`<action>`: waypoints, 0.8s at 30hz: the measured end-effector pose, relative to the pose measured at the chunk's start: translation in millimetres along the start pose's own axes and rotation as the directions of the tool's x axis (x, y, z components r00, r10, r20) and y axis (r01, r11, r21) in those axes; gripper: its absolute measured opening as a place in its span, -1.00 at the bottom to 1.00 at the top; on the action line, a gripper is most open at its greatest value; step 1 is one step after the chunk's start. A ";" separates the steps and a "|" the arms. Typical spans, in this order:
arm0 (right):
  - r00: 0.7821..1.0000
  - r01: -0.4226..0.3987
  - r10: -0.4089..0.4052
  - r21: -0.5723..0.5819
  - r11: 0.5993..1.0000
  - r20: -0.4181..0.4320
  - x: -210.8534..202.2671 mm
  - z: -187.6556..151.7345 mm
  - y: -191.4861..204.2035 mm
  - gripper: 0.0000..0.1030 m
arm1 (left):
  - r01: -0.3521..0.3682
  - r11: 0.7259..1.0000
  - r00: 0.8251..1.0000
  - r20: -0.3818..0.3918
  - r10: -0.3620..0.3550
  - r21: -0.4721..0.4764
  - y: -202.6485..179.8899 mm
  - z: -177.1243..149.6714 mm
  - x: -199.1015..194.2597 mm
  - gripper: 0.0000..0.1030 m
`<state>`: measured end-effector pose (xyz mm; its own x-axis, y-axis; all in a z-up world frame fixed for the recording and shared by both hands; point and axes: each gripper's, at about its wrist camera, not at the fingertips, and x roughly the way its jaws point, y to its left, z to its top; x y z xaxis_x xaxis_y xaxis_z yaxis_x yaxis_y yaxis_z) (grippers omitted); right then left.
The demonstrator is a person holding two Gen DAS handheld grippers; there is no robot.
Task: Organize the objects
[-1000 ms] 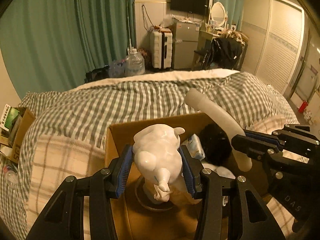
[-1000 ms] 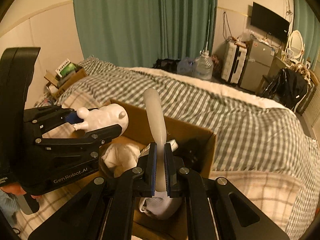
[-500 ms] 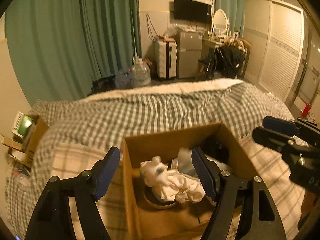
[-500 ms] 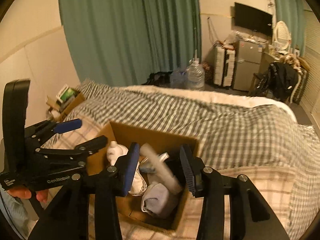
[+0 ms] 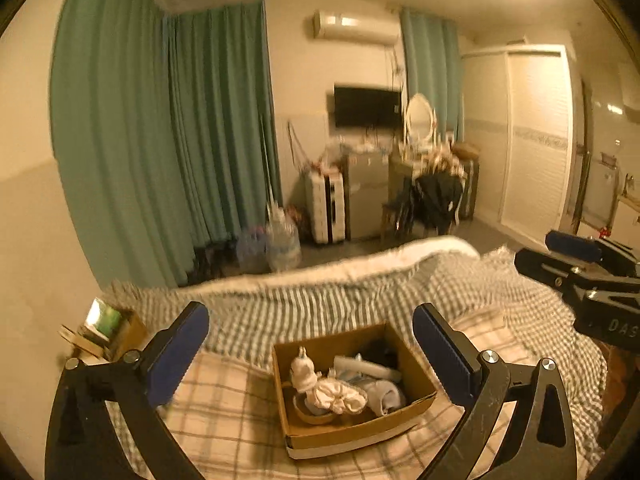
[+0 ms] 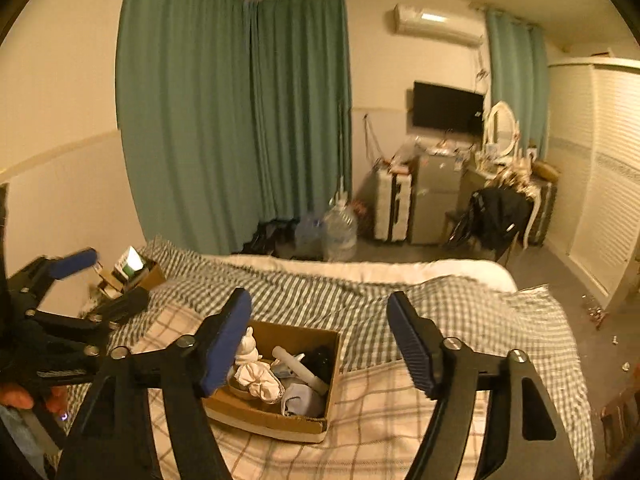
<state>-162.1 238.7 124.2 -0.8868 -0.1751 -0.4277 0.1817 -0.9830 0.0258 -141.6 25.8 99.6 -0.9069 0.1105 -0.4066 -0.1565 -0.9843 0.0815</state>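
A brown cardboard box (image 5: 416,410) (image 6: 272,422) sits on the bed. It holds a white figurine (image 5: 303,370) (image 6: 247,350), a white tube (image 5: 368,367) (image 6: 298,370), a white scrunchie (image 5: 339,396), a grey sock (image 6: 298,400) and something black (image 6: 318,356). My left gripper (image 5: 311,344) is open and empty, high above the box; it also shows at the left of the right wrist view (image 6: 108,280). My right gripper (image 6: 320,332) is open and empty, also above the box; it shows at the right of the left wrist view (image 5: 560,252).
The bed has a green checked blanket (image 6: 400,300) and a beige plaid cover (image 6: 380,420). A small box of items (image 6: 128,272) stands left of the bed. Water jugs (image 6: 340,236), a suitcase, a fridge, a chair with clothes and a wardrobe stand beyond.
Both grippers let go of the figurine and the tube, which now lie in the box. Both have opened wide and pulled up and back from the box.
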 end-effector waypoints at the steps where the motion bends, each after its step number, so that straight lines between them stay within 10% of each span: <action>1: 1.000 0.008 -0.008 0.004 1.000 0.015 -11.9 -0.7 0.6 0.46 | 0.001 1.000 1.000 0.013 -0.001 0.006 -0.8 1.5 -10.4 1.00; 12: 0.992 0.061 -0.065 0.041 0.997 0.109 -94.0 -54.2 13.6 0.87 | -0.028 0.999 0.995 0.099 0.025 0.025 -20.6 -48.3 -77.2 1.00; 19: 0.980 0.108 -0.098 -0.047 0.993 0.174 -67.1 -110.8 33.8 0.99 | -0.102 0.995 0.969 0.224 0.104 -0.021 -31.9 -112.3 -78.4 1.00; 24: 0.989 0.113 -0.105 -0.071 0.991 0.102 -31.4 -138.6 33.5 0.99 | -0.139 0.989 0.980 0.153 0.131 0.042 -42.0 -142.9 -54.1 1.00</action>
<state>-69.2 218.9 13.2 -0.9396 -0.0755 -0.3339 0.1104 -0.9901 -0.0869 -30.0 41.6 -11.9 -0.9686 0.0005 -0.2486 -0.0454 -0.9835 0.1749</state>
